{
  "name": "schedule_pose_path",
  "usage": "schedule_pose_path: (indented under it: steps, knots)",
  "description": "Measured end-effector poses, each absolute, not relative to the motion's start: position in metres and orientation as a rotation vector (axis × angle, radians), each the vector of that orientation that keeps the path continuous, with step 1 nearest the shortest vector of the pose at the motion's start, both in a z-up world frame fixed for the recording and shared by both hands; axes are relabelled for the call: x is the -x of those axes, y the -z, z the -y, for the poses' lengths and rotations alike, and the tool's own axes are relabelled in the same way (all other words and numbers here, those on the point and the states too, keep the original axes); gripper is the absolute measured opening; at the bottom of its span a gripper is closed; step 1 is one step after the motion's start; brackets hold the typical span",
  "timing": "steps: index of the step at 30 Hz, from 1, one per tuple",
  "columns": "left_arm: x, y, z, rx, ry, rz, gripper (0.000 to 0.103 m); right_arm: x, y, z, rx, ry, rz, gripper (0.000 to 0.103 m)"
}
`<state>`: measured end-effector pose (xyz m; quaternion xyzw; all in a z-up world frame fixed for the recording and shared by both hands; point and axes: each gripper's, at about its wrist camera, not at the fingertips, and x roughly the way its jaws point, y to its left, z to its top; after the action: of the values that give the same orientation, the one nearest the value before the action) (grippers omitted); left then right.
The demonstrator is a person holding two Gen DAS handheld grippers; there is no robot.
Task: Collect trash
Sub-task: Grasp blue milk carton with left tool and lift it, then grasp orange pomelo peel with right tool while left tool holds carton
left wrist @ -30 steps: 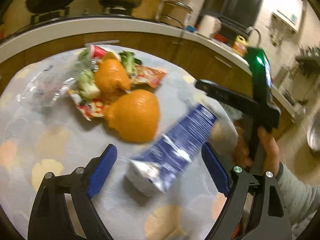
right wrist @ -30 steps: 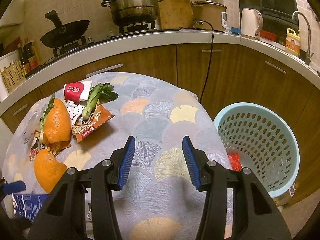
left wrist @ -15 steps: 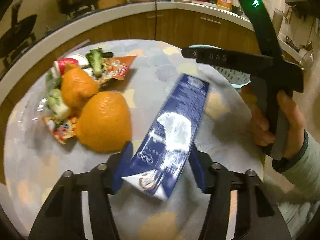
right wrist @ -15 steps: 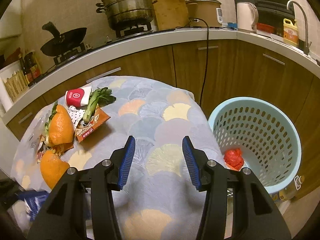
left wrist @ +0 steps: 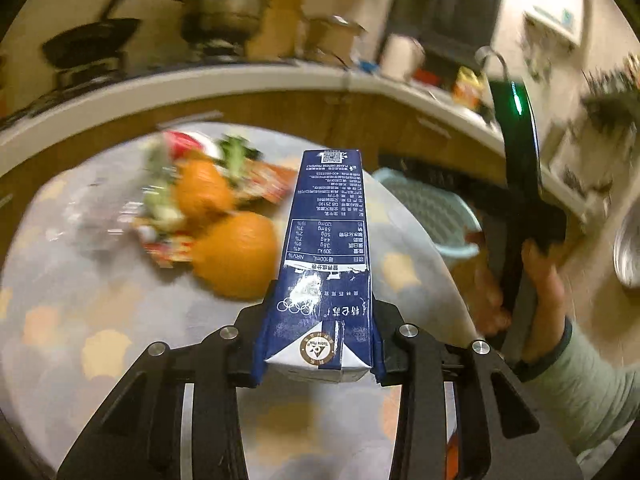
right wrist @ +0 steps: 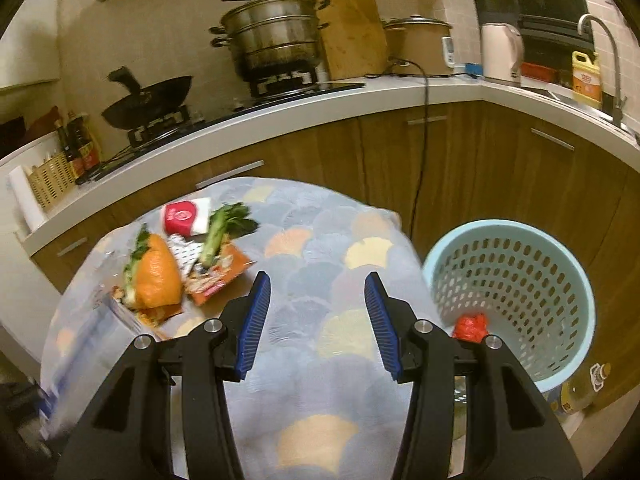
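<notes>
Left wrist view: the left gripper is clenched on a dark blue milk carton, its fingers pressing the carton's two sides near the folded end at 6 o'clock. The carton points away toward 12 o'clock, lifted clear of the table. The rest of the trash lies at 10 o'clock: two pieces of orange peel, some greens and wrappers, all blurred. At 2 o'clock the rim of the blue basket peeks out behind the right gripper, which the person's hand holds up between carton and basket. From this side I cannot tell how its jaws stand.

To do this step well, I judge that the grip should stay firm, since the carton is long and held only by one end. It should travel toward 2 o'clock, pass clear of the other tool, and be let go only when its far end is over the basket's mouth.

Right wrist view: here the right gripper shows plainly, released, nothing between its blue pads. The basket sits on the floor at 3 o'clock, just beside the table's edge, with a red scrap already inside; the left view hides both facts. The peel, a red and white cup and a leafy stalk lie at 10 o'clock. A pale blue smear at 8 o'clock may be the carton, too blurred to be sure.
</notes>
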<state>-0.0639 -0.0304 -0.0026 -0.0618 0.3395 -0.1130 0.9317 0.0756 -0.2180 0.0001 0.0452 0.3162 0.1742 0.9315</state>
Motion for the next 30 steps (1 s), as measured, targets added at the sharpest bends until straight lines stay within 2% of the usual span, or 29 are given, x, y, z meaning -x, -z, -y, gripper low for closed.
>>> schedule_pose_path:
  steps: [7,8,9,10,11,23,24,26,28,30]
  knots:
    - [0.096,0.002,-0.037,0.246,0.012,-0.651,0.035,-0.053,0.013,0.156,0.024,-0.533,-0.685,0.047]
    - [0.098,0.003,-0.043,0.257,-0.004,-0.652,0.035,-0.050,0.016,0.148,0.036,-0.561,-0.692,0.051]
    - [0.101,0.004,-0.051,0.267,-0.024,-0.652,0.035,-0.047,0.017,0.142,0.040,-0.578,-0.697,0.065]
    - [0.105,0.005,-0.057,0.277,-0.043,-0.652,0.035,-0.045,0.019,0.135,0.040,-0.595,-0.700,0.074]
    - [0.108,0.005,-0.061,0.285,-0.052,-0.650,0.035,-0.043,0.021,0.128,0.044,-0.611,-0.703,0.076]
    - [0.108,0.017,-0.076,0.328,-0.103,-0.642,0.035,-0.041,0.043,0.076,0.192,-0.604,-0.758,0.076]
    - [0.107,0.018,-0.076,0.330,-0.106,-0.644,0.035,-0.043,0.044,0.074,0.198,-0.595,-0.765,0.076]
    - [0.106,0.019,-0.074,0.337,-0.110,-0.645,0.035,-0.043,0.045,0.073,0.202,-0.613,-0.768,0.059]
    - [0.105,0.020,-0.074,0.339,-0.108,-0.648,0.035,-0.041,0.046,0.071,0.214,-0.623,-0.766,0.038]
    - [0.104,0.019,-0.072,0.336,-0.101,-0.648,0.035,-0.039,0.045,0.070,0.218,-0.627,-0.757,0.027]
